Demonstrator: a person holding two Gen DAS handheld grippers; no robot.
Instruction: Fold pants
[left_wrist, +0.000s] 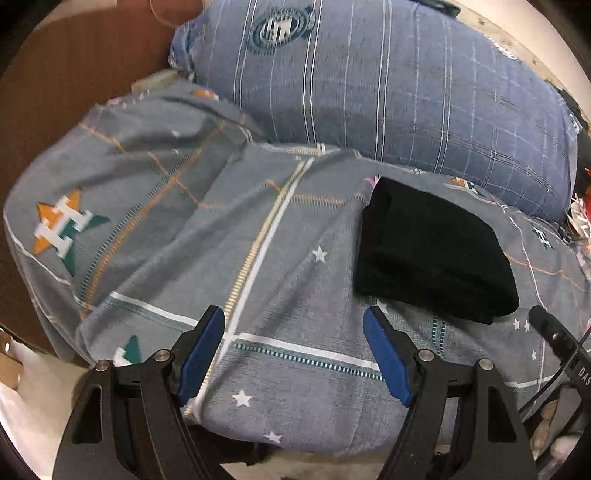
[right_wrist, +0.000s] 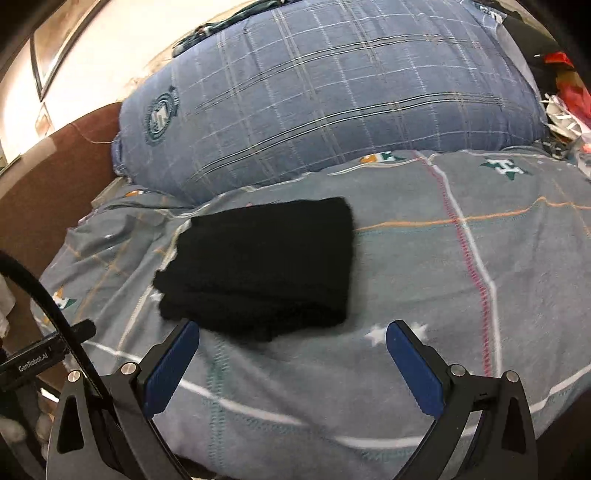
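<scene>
Folded black pants (right_wrist: 258, 266) just beyond right gripper's (right_wrist: 291, 332) spread fingers (right_wrist: 173, 354).

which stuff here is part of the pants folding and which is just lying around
Part of the job:
- black pants, folded into a bundle on the bedspread
- left gripper, open, empty
- right gripper, open, empty

Just lying about:
- grey star-print bedspread
- blue plaid pillow
- red and white clutter beside the pillow
</scene>
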